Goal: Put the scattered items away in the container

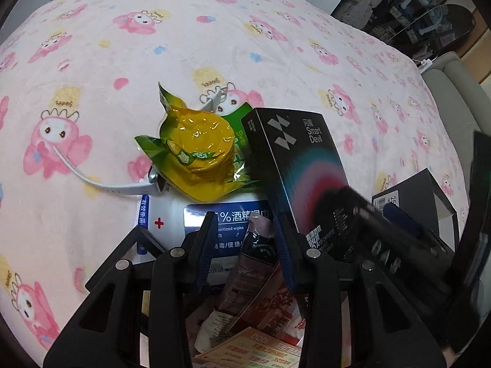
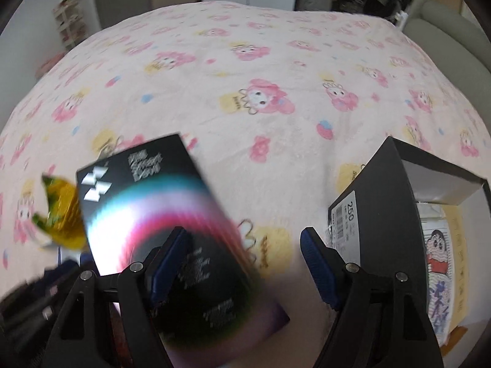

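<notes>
Close in front of the right gripper (image 2: 242,263) a black Smart Devil box (image 2: 172,230) stands tilted and blurred, its lower part overlapping the left finger; the jaws are spread wide, and whether a pad touches the box cannot be told. To its right on the pink cartoon-print blanket (image 2: 245,92) sits the black open-topped container (image 2: 396,202), a white label on its near wall and printed packets inside. From the left wrist view the same box leans beside a green-and-yellow snack bag (image 1: 202,150), which rests on a white alcohol wipes pack (image 1: 172,214), with a white-strapped watch (image 1: 122,187) just beside them. The left gripper (image 1: 244,245) has its blue-padded fingers closed to a narrow gap on a dark slim sachet (image 1: 256,248), above more packets.
</notes>
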Motion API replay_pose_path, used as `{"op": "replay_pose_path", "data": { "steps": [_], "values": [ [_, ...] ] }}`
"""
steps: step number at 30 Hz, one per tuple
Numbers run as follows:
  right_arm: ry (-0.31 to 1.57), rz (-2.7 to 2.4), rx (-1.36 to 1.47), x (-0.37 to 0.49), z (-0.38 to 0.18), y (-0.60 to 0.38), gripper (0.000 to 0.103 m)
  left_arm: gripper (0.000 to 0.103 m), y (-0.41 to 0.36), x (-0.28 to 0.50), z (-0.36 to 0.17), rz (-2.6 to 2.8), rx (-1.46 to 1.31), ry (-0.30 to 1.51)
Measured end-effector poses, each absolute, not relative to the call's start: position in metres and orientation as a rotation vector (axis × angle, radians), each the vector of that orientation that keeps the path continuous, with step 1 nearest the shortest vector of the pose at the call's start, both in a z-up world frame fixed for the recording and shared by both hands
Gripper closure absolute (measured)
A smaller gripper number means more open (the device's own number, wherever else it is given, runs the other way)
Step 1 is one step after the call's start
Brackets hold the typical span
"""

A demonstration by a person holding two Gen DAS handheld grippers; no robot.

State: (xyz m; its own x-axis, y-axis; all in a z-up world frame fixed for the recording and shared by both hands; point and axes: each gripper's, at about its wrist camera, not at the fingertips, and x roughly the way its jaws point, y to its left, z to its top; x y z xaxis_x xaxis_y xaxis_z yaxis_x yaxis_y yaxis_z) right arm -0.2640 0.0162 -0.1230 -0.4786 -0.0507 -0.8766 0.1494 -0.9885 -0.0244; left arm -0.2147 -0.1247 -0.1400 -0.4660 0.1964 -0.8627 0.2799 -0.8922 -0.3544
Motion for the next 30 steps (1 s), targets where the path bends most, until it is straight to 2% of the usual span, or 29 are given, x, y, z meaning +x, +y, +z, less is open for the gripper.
{"op": "replay_pose_path", "data": {
  "steps": [12,19,25,30],
  "values": [
    [-0.178,-2.449,1.627,-0.269,-0.137,0.043,0.029,0.066,-0.135,-0.208,-0.132,-2.615,1.539,0.942],
    [-0.142,-2.488,1.582,-0.271,-0.135,0.034,0.029,0.066,-0.123,-0.210,-0.137,-2.617,1.611,0.926],
    [-0.191,-2.412,1.620,-0.291,-0.142,0.034,0.027,0.066,-0.120,-0.210,-0.141,-2.600,1.627,0.883],
    [-0.461,-2.197,1.702,-0.292,-0.161,0.049,0.027,0.066,-0.122,-0.211,-0.143,-2.589,1.632,0.891]
  ]
}}
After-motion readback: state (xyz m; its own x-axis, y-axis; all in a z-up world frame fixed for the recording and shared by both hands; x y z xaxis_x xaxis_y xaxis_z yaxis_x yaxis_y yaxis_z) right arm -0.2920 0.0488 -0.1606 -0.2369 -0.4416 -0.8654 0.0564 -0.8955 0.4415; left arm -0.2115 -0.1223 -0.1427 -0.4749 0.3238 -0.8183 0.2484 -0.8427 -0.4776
